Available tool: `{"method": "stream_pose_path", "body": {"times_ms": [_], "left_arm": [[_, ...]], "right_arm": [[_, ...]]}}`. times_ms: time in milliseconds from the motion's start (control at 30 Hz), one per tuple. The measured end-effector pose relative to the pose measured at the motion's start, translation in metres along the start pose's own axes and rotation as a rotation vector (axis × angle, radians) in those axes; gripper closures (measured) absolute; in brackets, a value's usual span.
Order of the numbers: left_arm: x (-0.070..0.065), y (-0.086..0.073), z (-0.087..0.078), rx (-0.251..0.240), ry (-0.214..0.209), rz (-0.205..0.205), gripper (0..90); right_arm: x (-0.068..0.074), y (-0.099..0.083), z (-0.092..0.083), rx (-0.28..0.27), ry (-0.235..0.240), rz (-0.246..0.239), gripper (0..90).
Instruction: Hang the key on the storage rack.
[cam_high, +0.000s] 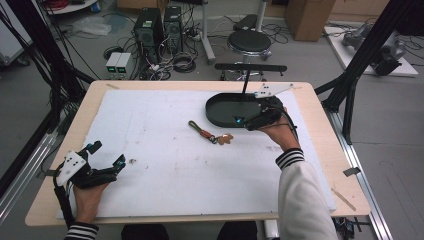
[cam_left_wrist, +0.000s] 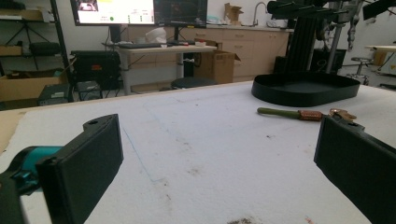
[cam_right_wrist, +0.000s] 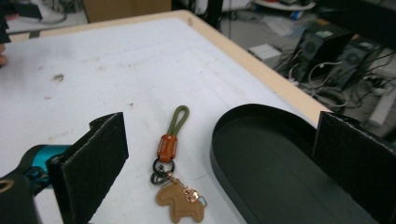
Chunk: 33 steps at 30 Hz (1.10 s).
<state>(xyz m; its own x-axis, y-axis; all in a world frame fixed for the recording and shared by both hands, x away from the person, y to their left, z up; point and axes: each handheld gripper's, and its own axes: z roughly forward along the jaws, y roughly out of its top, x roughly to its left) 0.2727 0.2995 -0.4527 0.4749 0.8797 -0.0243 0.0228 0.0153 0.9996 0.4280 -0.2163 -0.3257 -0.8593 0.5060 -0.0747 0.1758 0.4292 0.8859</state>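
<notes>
Striped cuffs frame the bottom of the high view, where a person holds a pair of tongs in each hand over a bench (cam_high: 320, 150) covered with a white sheet (cam_high: 175, 165). Left tongs (cam_high: 106, 156) rest near the bench's front left corner, spread wide with nothing between the pads. Right tongs (cam_high: 243, 121) hover at the front edge of a black oval tray (cam_high: 220, 107), likewise released and holding nothing.

Between the two hands, but far closer to the right one, lies a keychain (cam_high: 210, 134): an olive cord loop, an orange leather collar, dark rings and a tan horse-shaped charm (cam_right_wrist: 181, 204). In the right gripper view it lies flat on the sheet in the gap between the two black pads, just beside the tray's near wall, touching neither pad nor tray. From the left gripper view it sits well off across the sheet, in front of the tray (cam_left_wrist: 306, 88).

No lettering on the keychain or tray can be read; the writing on a monitor (cam_left_wrist: 114, 11) behind the bench is too small to make out.
</notes>
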Motion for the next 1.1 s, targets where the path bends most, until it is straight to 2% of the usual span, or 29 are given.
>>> {"method": "stream_pose_path", "body": {"times_ms": [100,133,167,200,367,467,533,567,667,733,867,933,1100], "left_arm": [[0.000,0.000,0.000,-0.003,-0.001,-0.002,1.7],[0.000,0.000,0.000,-0.003,-0.002,-0.001,1.7],[0.000,0.000,0.000,-0.003,-0.002,-0.001,1.7],[0.000,0.000,0.000,-0.004,-0.001,-0.004,1.7],[0.000,0.000,0.000,-0.004,-0.001,-0.005,1.7],[0.000,0.000,0.000,-0.005,-0.001,-0.006,1.7],[0.000,0.000,0.000,-0.004,0.000,-0.008,1.7],[0.001,0.000,0.000,-0.004,0.000,-0.010,1.7],[0.001,0.000,0.000,-0.004,-0.001,-0.011,1.7],[0.001,0.000,0.000,-0.003,-0.003,-0.012,1.7],[0.001,0.000,0.000,-0.001,-0.004,-0.011,1.7],[0.001,0.000,0.000,-0.001,-0.003,-0.011,1.7],[0.001,0.000,0.000,-0.001,-0.003,-0.010,1.7]], "right_arm": [[-0.001,0.002,0.013,0.019,0.037,-0.009,2.4],[-0.002,0.001,0.017,0.042,0.045,-0.013,2.4],[-0.002,0.001,0.017,0.042,0.045,-0.013,2.4],[-0.003,0.000,0.027,0.087,0.059,-0.023,2.4],[-0.003,0.005,0.043,0.114,0.085,-0.025,2.4],[-0.005,0.009,0.052,0.107,0.132,-0.030,2.4],[-0.004,0.010,0.054,0.112,0.136,-0.028,2.4],[-0.004,0.013,0.060,0.139,0.140,-0.047,2.4],[-0.002,0.018,0.068,0.155,0.140,-0.061,2.4],[-0.001,0.020,0.074,0.169,0.153,-0.051,3.7],[0.004,0.021,0.085,0.232,0.158,-0.067,4.1],[0.005,0.022,0.087,0.239,0.159,-0.073,4.1],[0.011,0.022,0.105,0.312,0.154,-0.088,4.1]]}}
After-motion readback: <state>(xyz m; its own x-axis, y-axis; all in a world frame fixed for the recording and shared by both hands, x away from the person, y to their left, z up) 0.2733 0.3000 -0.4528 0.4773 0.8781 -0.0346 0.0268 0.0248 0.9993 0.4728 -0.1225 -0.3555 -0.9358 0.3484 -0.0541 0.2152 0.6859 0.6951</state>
